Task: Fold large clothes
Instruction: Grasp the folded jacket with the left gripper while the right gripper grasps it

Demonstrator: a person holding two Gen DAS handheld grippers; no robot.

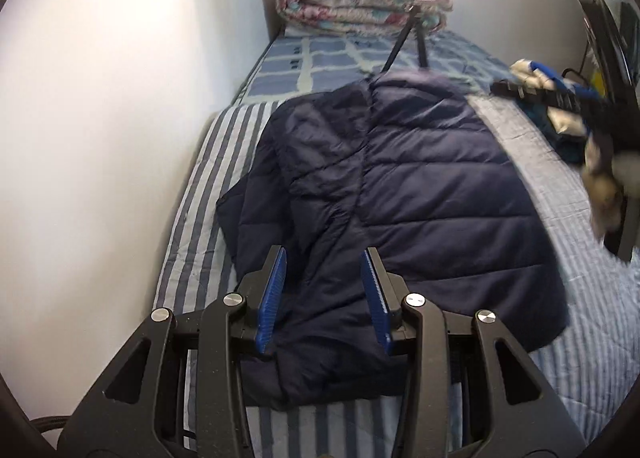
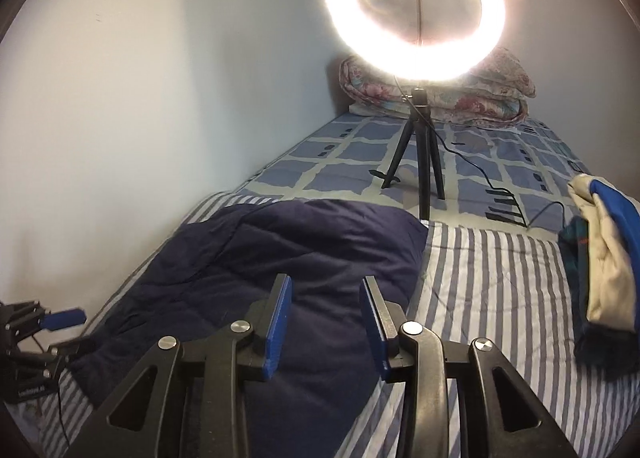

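Motion blur smears the pale garment pile (image 1: 600,162) at the frame's right edge.

Bed (image 2: 500,278): navy jacket (image 1: 400,186), tripod (image 2: 424,162), quilt (image 2: 440,94).

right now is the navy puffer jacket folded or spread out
Partly folded: the navy puffer jacket lies flat on the striped sheet, one side doubled over its middle.
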